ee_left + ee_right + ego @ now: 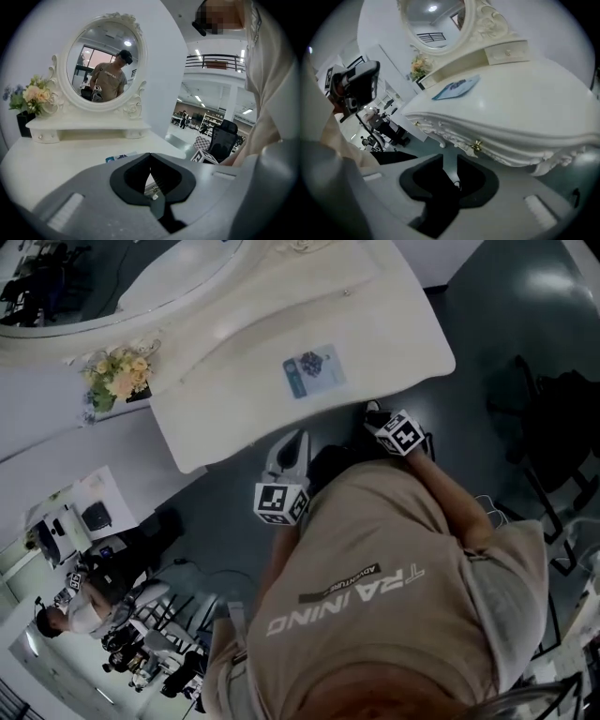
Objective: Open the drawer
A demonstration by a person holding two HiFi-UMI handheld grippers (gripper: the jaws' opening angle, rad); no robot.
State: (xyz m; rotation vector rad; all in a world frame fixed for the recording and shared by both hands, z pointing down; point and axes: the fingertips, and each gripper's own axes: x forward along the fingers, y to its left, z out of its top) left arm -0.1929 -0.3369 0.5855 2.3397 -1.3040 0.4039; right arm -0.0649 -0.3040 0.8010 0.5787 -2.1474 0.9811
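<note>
Since the right gripper (450,171) is the one actually looking at the drawer (506,152), I'd bet that's the hand for the job. Its jaws are partway open with nothing between them, just floor showing through the gap. The little gold knob (477,146) sits ahead of it, a bit above and to the right of that gap in the right gripper view, near but not touching.

The drawer front is tucked under the front edge of the white desk (525,93). Its long axis follows that edge, and its face points out toward the person, so the pull would be straight back toward the body.

The left gripper (150,176) is pinched nearly closed on nothing. It's aimed over the desk top at the mirror (105,61), with no drawer in its view.
</note>
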